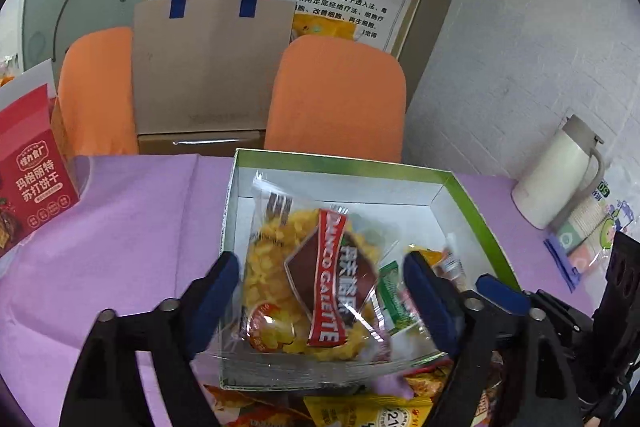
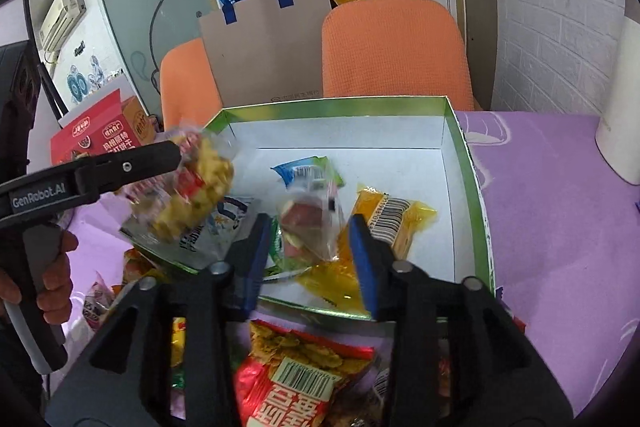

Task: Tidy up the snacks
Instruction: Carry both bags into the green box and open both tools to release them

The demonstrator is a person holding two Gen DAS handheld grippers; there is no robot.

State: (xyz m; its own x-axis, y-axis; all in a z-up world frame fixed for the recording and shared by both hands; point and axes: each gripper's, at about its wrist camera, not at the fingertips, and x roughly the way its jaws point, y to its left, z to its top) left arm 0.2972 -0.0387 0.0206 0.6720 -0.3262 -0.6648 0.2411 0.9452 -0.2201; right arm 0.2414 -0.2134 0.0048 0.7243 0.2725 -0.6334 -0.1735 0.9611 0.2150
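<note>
Loose pile, nearest: crinkly foil packs such as the red snack bag [image 2: 296, 379] lie on the purple tablecloth [image 1: 120, 235] just short of the box; light and slippery by the look, best taken by a flat sealed edge.

Right gripper [image 2: 314, 259]: fingers spread wide, holding nothing; a small clear packet [image 2: 312, 223] shows in the gap between them, whether falling or lying in the box I cannot tell.

Left gripper [image 1: 324, 299]: in its own view the fingers look apart around the galette packet [image 1: 316, 279]; from the right wrist view the packet hangs at its tip over the box's left edge. Pinched or just let go, I cannot tell.

Galette packet: light, crackly clear wrap over brittle puffed pieces; I'd grip the sealed end, not the middle.

Green-rimmed box [image 2: 466, 163]: open, several small packets inside, including a yellow sachet [image 2: 394, 215].

Behind: orange chairs [image 1: 340, 99], white jug [image 1: 560, 175].
</note>
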